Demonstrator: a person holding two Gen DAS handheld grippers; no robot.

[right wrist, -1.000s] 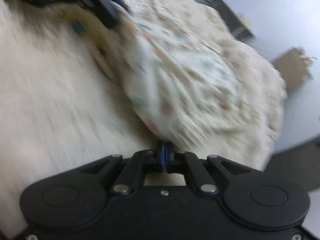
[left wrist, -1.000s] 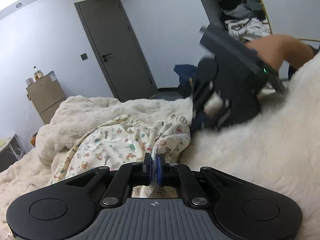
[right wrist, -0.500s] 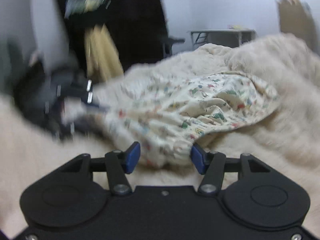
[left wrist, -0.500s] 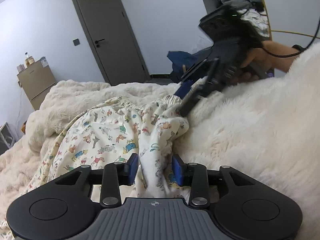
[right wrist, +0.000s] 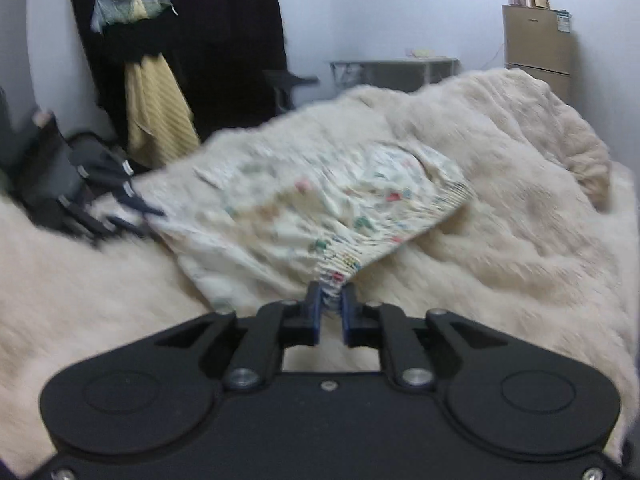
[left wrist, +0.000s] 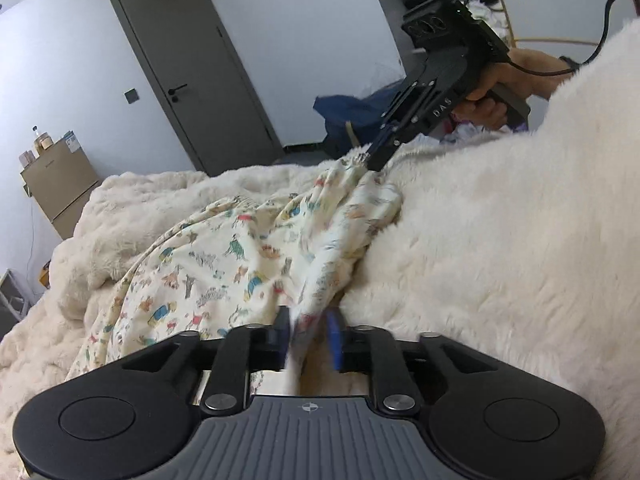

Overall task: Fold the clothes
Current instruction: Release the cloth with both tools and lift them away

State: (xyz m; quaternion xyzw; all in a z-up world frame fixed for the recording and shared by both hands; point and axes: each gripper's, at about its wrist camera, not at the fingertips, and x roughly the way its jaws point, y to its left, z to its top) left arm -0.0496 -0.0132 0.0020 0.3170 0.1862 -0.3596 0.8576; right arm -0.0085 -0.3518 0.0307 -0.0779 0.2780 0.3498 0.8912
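Observation:
A cream garment with small coloured animal prints (left wrist: 240,264) lies bunched on a fluffy white blanket (left wrist: 500,240). My left gripper (left wrist: 309,338) has its blue pads closing around a fold of the garment's near edge, with a gap still showing. My right gripper (right wrist: 330,307) is shut on the garment's gathered elastic edge (right wrist: 340,272). In the left wrist view the right gripper (left wrist: 374,160) pinches the far end of the cloth. In the right wrist view the left gripper (right wrist: 144,216) sits at the garment's left end, blurred.
A grey door (left wrist: 192,80) and a brown cabinet (left wrist: 56,184) stand behind the bed. A blue bag (left wrist: 352,116) lies on the floor. A yellow towel (right wrist: 156,108) hangs by a dark curtain. A desk (right wrist: 396,72) stands at the back.
Both grippers opened and moved to new spots on the garment. The right one has now closed on the gathered edge; the left one's pads have narrowed around a fold.

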